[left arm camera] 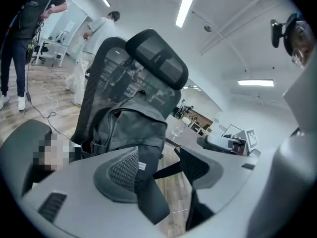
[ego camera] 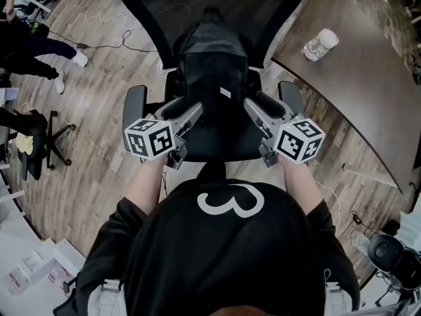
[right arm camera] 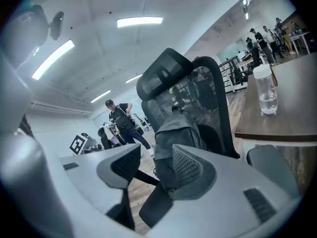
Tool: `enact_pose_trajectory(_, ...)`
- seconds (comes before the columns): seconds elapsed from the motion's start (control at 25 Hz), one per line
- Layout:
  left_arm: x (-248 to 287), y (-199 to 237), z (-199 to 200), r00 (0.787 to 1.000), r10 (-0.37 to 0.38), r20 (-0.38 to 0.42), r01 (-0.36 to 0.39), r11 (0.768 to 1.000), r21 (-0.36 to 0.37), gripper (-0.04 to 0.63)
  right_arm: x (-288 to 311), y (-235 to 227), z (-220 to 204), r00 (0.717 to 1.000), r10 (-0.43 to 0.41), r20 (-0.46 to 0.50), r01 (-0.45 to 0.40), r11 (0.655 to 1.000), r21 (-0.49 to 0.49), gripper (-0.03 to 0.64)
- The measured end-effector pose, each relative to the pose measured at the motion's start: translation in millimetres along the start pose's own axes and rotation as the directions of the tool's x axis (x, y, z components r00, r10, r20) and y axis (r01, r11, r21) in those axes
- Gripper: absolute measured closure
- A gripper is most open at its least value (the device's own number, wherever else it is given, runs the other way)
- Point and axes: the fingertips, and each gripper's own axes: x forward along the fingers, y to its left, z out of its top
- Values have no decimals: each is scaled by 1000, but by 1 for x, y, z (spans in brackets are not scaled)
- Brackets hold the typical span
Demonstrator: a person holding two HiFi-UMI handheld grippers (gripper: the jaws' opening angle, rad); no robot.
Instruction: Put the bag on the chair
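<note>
Between the left gripper's (left arm camera: 161,167) fingers (left arm camera: 124,170) the gap is wide. The two ribbed pads stand well apart and press on nothing, with only a dark strap and the floor (left arm camera: 171,187) showing in the opening. The right gripper (right arm camera: 156,166) is released the same way. Its fingers (right arm camera: 185,167) are spread, and the bag (right arm camera: 176,133) shows beyond the gap rather than in it. From the head view, the left gripper (ego camera: 192,116) and right gripper (ego camera: 255,110) point inward from either side, low over the front of the seat (ego camera: 223,147). Each tip is just beside the bag's (ego camera: 214,78) lower corners, and whether they brush it cannot be told from above. Both marker cubes (ego camera: 150,138) ride at the near ends, with a bare forearm behind each. The bag is dark, stands upright on the chair (ego camera: 151,12) and leans back against the mesh backrest. Its top is below the headrest (left arm camera: 158,58), and it sits between the two armrests (ego camera: 135,107). In the left gripper view the bag (left arm camera: 131,128) fills the space just past the left pad, and the other gripper shows off to the right. A curved brown table (ego camera: 368,91) stands to the right of the chair, with a clear bottle (ego camera: 320,45) upright on it. The same bottle (right arm camera: 265,90) shows in the right gripper view. White cables (ego camera: 112,28) trail over the wood floor, and people (right arm camera: 121,118) stand farther back in the room.
</note>
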Motion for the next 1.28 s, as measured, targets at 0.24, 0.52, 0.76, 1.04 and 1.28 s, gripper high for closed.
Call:
enact_pose_trajectory(0.24, -30, -68, -13, 998, -54, 10, 53, 993, 101, 342, -45, 42, -15, 999, 35, -14, -35, 999, -37, 403)
enact_pose_trajectory(0.52, -62, -140, -27, 991, -123, 52, 113, 980, 164, 413, -104, 79, -20, 995, 85, 50, -83, 996, -41, 491)
enact_pose_trajectory(0.76, -79, -190, -53, 985, -163, 60, 146, 964, 222, 502, -146, 100, -30, 990, 130, 54, -125, 988, -86, 551)
enact_pose_trajectory(1.04, -113, -241, -71, 977, -199, 74, 171, 945, 280, 549, -189, 140, -37, 982, 180, 50, -170, 972, -164, 572)
enact_pose_trajectory(1.28, -133, -265, -90, 977, -193, 87, 154, 932, 328, 566, -217, 160, -52, 972, 229, 52, -218, 963, -160, 591)
